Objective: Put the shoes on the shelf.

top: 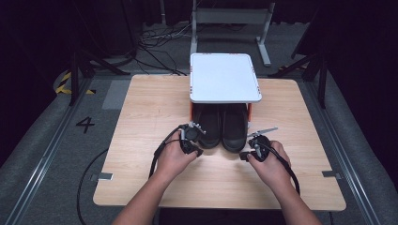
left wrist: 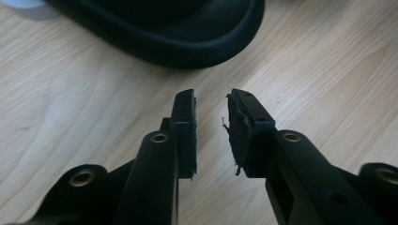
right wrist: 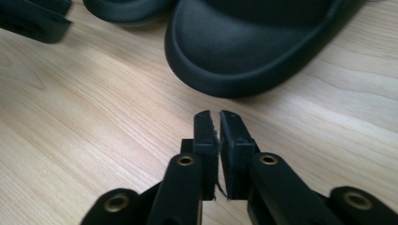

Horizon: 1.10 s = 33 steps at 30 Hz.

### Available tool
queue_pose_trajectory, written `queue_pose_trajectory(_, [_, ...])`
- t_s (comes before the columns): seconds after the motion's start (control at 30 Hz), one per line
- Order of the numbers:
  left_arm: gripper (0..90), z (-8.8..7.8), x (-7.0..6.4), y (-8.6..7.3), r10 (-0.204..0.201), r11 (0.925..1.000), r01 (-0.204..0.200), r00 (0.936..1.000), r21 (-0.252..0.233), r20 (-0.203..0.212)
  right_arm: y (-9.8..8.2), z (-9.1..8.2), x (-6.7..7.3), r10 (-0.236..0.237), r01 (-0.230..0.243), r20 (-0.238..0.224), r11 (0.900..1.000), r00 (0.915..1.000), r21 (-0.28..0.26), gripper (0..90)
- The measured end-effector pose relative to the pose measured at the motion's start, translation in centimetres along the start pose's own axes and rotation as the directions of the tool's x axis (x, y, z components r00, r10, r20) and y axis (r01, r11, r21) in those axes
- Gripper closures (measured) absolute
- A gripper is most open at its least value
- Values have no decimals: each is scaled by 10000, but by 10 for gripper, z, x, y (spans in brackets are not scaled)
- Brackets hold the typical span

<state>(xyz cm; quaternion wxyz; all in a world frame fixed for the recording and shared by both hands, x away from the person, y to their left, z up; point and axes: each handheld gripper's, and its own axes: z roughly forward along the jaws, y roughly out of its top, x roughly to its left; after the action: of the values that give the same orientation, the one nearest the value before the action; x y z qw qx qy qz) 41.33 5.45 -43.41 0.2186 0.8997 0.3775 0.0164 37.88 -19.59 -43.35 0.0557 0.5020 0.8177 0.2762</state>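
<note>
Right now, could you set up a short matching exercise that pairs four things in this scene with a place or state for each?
Column one:
1. pair of black shoes
2. white tray
3. left gripper
4. right gripper

Column two:
A. fingers all but closed, nothing between them
B. side by side under the raised tray, toes toward the person
C. fingers a little apart over bare wood, nothing between them
D. lifted above the wooden table on short legs

Pairs: 1-B, 2-D, 3-C, 4-A
</note>
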Motion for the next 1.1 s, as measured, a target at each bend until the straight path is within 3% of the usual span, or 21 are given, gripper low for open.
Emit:
queue_pose_trajectory(0.13, [755,11,-10,7,220,9993,-223,9997,283,107,7,12,6,-2,2,-13,9993,10000,363,900])
queue_pose_trajectory(0.4, [779,23,-16,19,98,9990,-110,9996,439,268,16,21,12,275,-244,-361,9960,9990,859,900])
queue_pose_trajectory(0.47, [788,24,-17,20,25,9985,-39,9997,546,257,19,22,11,326,-303,-201,9941,9993,1040,900])
queue_pose_trajectory(0.53, [795,26,-15,21,20,9990,-30,9998,450,216,22,23,10,414,-390,-201,9936,9989,1056,900])
queue_pose_trajectory(0.6, [797,26,-12,22,-155,9992,146,9996,370,230,24,24,9,95,-131,412,9960,9991,889,900])
queue_pose_trajectory(0.63, [798,27,-10,22,-185,9994,178,9995,284,256,25,24,8,60,-97,452,9964,9990,839,900])
queue_pose_trajectory(0.7, [798,27,-6,24,-261,9996,261,9997,80,15,28,25,5,222,-233,154,9969,9996,754,900])
queue_pose_trajectory(0.83, [803,29,-3,28,-457,9990,457,9989,-6,52,37,29,2,330,-322,-78,9960,9994,830,900])
queue_pose_trajectory(1.1, [816,31,2,36,-660,9978,660,9978,13,-91,54,33,0,316,-347,278,9924,9991,1181,900])
